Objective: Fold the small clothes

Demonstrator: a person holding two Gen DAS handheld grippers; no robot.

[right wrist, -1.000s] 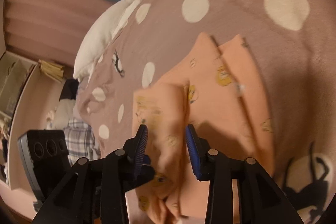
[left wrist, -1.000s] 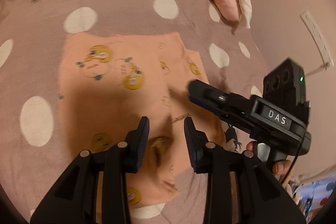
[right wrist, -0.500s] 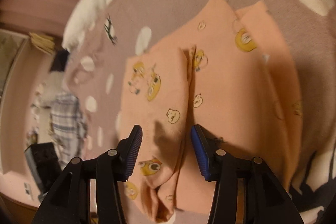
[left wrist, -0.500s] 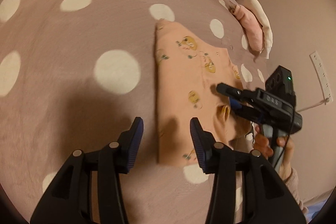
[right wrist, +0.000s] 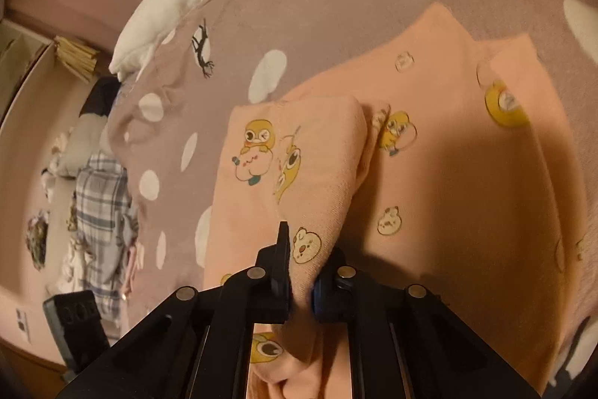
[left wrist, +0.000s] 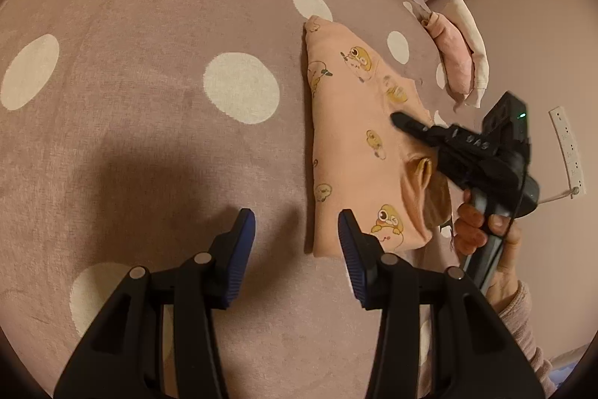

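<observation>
Left gripper (left wrist: 296, 234): jaws spread wide, nothing between them, pointing forward and down. Right gripper (right wrist: 299, 272): jaws drawn close, pinching a fold of the peach garment (right wrist: 429, 182). Right hand (left wrist: 482, 227) wrapped around the handle, fingers curled, pink sleeve at the wrist; gripper angled leftward.

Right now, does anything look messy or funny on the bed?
Only a little: the peach garment has one flap bunched up where the right gripper pinches it, not lying flat. Nothing looks torn or spilled.
</observation>
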